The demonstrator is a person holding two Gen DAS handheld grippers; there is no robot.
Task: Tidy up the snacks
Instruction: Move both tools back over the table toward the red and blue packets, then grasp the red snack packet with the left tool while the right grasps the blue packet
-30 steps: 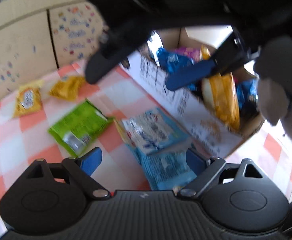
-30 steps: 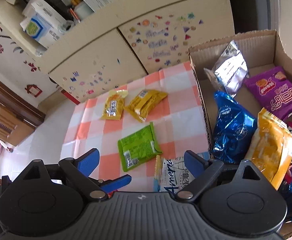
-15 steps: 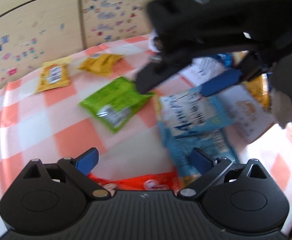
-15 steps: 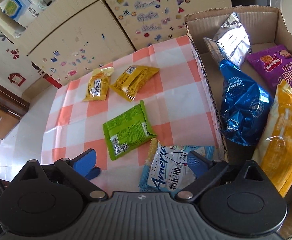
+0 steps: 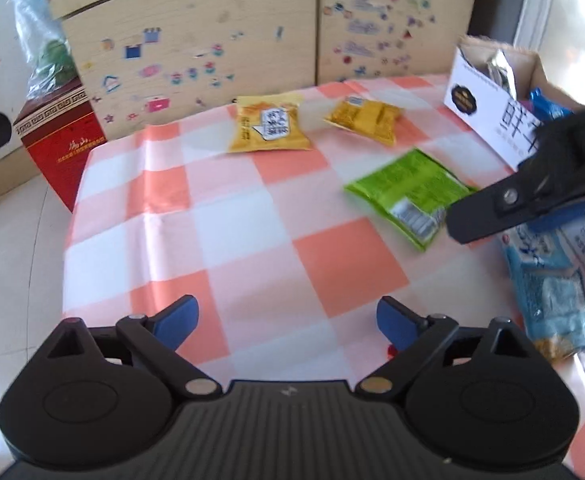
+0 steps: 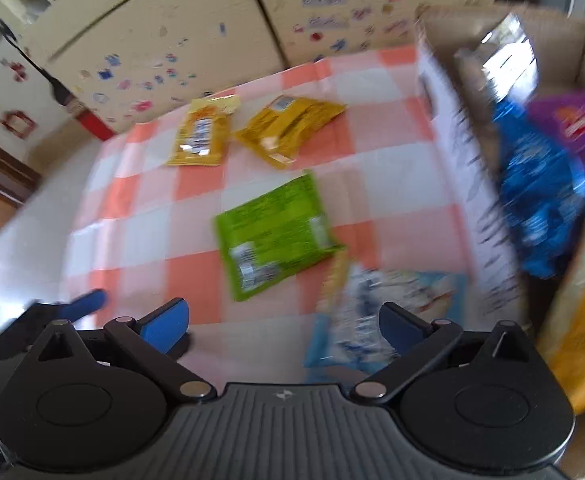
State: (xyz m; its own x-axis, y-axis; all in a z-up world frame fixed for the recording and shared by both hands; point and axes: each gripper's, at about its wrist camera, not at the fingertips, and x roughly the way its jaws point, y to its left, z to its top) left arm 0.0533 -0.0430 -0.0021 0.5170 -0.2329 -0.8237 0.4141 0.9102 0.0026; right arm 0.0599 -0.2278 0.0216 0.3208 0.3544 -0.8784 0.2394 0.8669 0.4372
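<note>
Now both grippers hang over the snacks with their jaws wide apart.

Nothing sits between the jaws of the left gripper (image 5: 288,322), which have just been closing a little, nor between those of the right gripper (image 6: 284,326), which have just been opening. A green packet (image 6: 274,236) lies flat in the middle of the checked tabletop (image 5: 228,216). Two yellow packets (image 5: 270,128) (image 5: 366,122) lie side by side farther back, near the cupboard (image 5: 196,40). A light blue packet (image 5: 548,296) lies just beside the cardboard box (image 6: 460,152). Inside the box are a dark blue bag (image 6: 540,196), a purple packet (image 6: 572,120) and a silver bag (image 6: 504,56).
</note>
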